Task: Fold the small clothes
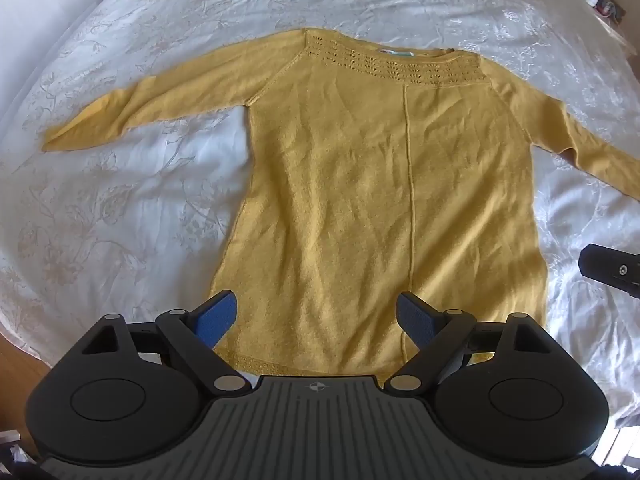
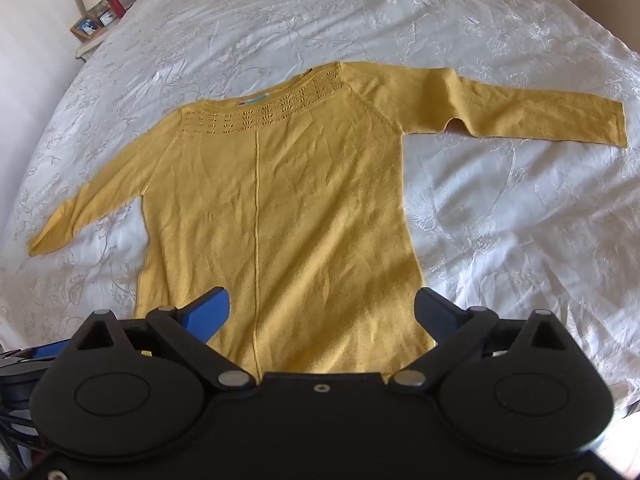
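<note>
left wrist view: yellow sweater (image 1: 380, 184) spread flat mid-frame on the bed (image 1: 120, 208), sleeves out. left tool (image 1: 316, 316) and right tool (image 2: 322, 312) both released, empty, over the hem. folding not started; next, probably pinching a sleeve inward.

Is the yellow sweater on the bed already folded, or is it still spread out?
Spread out. The yellow sweater lies flat on the white bedspread, both sleeves stretched sideways, hem unfolded.

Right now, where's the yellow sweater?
The yellow sweater lies flat on the white bedspread, both sleeves spread out, filling the middle of both wrist views; its hem is nearest the cameras, under the open left gripper.
</note>
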